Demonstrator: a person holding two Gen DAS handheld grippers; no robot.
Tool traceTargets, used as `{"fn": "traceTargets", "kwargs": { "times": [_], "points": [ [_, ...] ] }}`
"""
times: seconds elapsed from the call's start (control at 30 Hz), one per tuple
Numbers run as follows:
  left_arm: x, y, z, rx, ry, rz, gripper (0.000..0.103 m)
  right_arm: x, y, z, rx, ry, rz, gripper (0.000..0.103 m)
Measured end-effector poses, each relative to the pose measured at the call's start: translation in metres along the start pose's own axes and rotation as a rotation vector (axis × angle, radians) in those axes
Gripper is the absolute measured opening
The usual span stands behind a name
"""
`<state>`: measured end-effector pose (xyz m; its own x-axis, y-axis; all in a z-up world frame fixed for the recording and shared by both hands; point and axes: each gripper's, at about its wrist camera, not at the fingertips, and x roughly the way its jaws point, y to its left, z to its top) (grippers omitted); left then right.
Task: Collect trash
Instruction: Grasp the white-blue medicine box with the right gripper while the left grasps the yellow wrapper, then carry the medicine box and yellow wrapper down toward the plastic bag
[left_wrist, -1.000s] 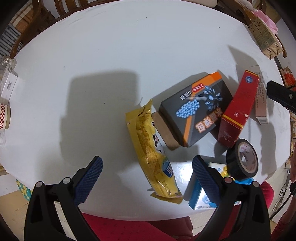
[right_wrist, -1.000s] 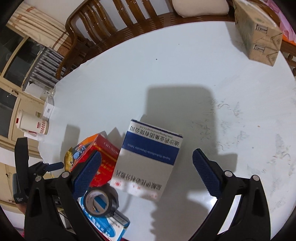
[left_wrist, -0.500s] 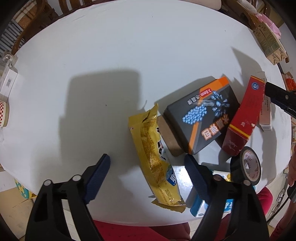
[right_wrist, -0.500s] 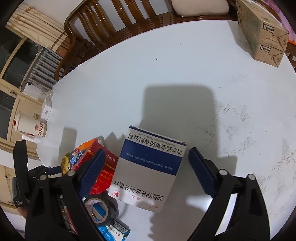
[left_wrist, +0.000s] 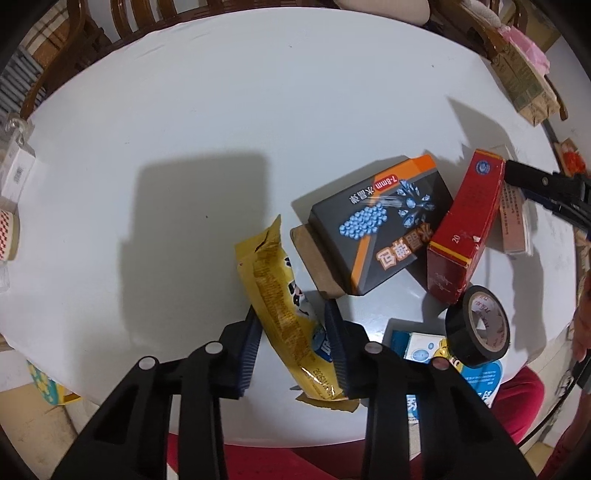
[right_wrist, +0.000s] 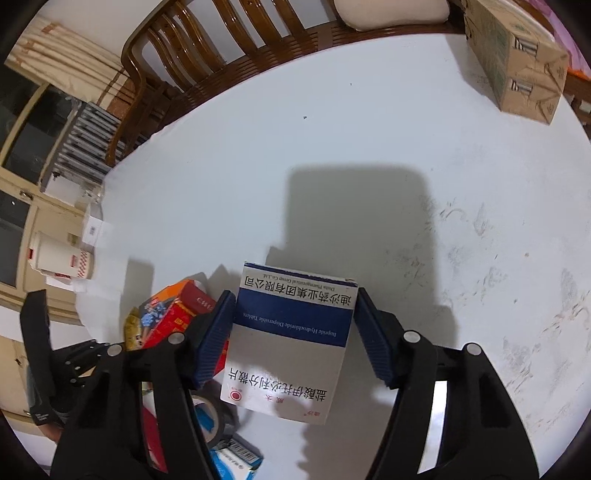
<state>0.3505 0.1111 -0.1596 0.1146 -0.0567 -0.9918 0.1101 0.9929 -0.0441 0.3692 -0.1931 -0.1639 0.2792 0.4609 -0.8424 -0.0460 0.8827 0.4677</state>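
— Where are the grippers?
— Both low over the white table (left_wrist: 258, 122). The left gripper (left_wrist: 293, 345) pinches a yellow snack wrapper (left_wrist: 284, 310); the right gripper (right_wrist: 295, 336) clamps a blue-and-white medicine box (right_wrist: 291, 343).

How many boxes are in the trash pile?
4: grey-orange box mid-pile, red box beside it, white-blue box in the right tool, light-blue box under the tape roll. Others may be hidden.
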Motion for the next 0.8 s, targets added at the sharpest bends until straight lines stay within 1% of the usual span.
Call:
{"fn": "traceTargets", "kwargs": {
  "times": [0.1,0.2,0.27,0.3,0.33,0.37,0.43,0.53,0.57,0.6,0.63,0.67,0.7,0.8],
  "points": [
    [-0.001,0.011,0.001,-0.018,-0.01,-0.07,0.031,-0.004,0.002,-0.002,-0.014,-0.013,-0.021,0.064],
    [-0.001,0.023,0.003,-0.019,-0.022,-0.069,0.029,-0.008,0.001,-0.003,-0.015,-0.015,-0.023,0.064],
    [-0.001,0.026,0.003,-0.018,-0.025,-0.06,0.019,-0.01,0.002,-0.004,-0.022,-0.022,-0.032,0.064],
    [-0.001,0.031,0.006,-0.029,-0.024,-0.061,0.017,-0.012,0.003,-0.004,-0.028,-0.027,-0.039,0.064],
    [0.0,0.032,0.003,-0.04,-0.022,-0.066,0.012,-0.013,0.004,-0.005,-0.03,-0.03,-0.039,0.064],
    [0.0,0.03,0.003,-0.054,-0.017,-0.074,0.011,-0.013,0.004,-0.005,-0.031,-0.031,-0.034,0.064],
    [0.001,0.036,0.007,-0.068,-0.013,-0.09,0.011,-0.016,0.006,-0.006,-0.034,-0.036,-0.028,0.064],
    [-0.003,0.046,-0.01,-0.064,-0.034,-0.069,0.011,-0.022,0.01,-0.009,-0.056,-0.051,-0.036,0.064],
    [0.001,0.035,-0.016,-0.062,-0.042,-0.065,0.011,-0.025,0.012,-0.011,-0.066,-0.058,-0.037,0.064],
    [-0.001,0.035,-0.016,-0.056,-0.053,-0.063,0.011,-0.027,0.014,-0.012,-0.073,-0.063,-0.039,0.064],
    [-0.004,0.02,-0.026,-0.052,-0.063,-0.061,0.011,-0.031,0.015,-0.013,-0.081,-0.07,-0.041,0.064],
    [-0.007,0.021,-0.027,-0.047,-0.079,-0.057,0.011,-0.034,0.016,-0.015,-0.089,-0.078,-0.046,0.064],
    [-0.016,0.01,-0.032,-0.046,-0.089,-0.049,0.011,-0.038,0.018,-0.017,-0.099,-0.088,-0.054,0.064],
    [-0.033,0.004,-0.043,-0.044,-0.135,-0.036,0.011,-0.05,0.024,-0.023,-0.126,-0.116,-0.068,0.064]
  ]
}}
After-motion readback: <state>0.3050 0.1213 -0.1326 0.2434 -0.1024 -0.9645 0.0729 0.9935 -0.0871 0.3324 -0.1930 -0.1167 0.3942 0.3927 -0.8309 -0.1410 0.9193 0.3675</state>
